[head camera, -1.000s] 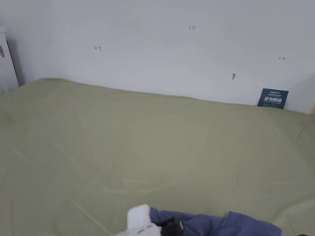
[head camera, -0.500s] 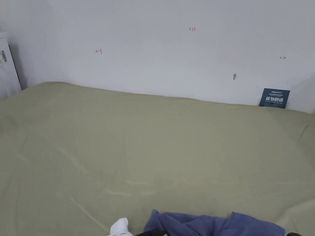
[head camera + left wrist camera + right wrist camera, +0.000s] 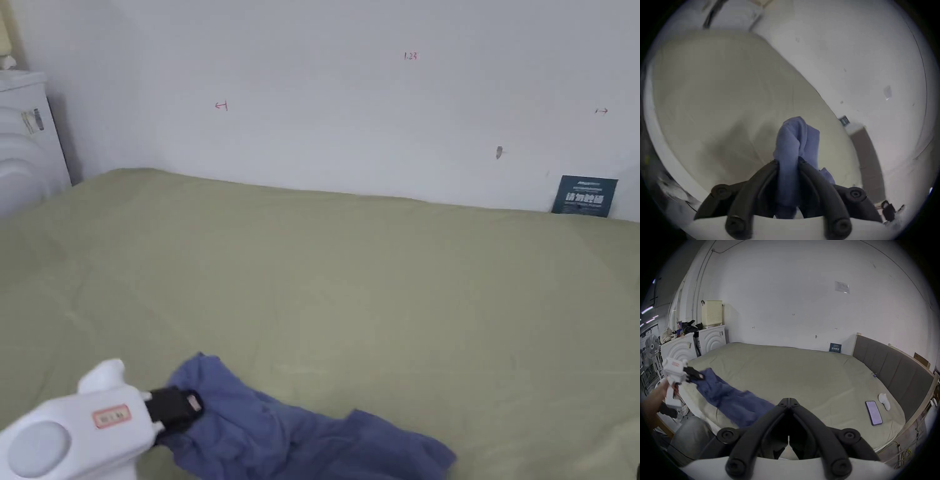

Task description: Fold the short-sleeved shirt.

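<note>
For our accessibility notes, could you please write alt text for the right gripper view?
The left gripper, held in a hand, clamps one end of a crumpled blue shirt lying on a green-sheeted bed. The right gripper, jaws closed on nothing, is in the foreground. A phone lies near the padded headboard.

Bedroom-like room: big bed with olive-green sheet and grey padded headboard against bare white wall, white washing machines beside it

Bed broadly bare beyond crumpled shirt; phone and white object lie near bed's headboard.
</note>
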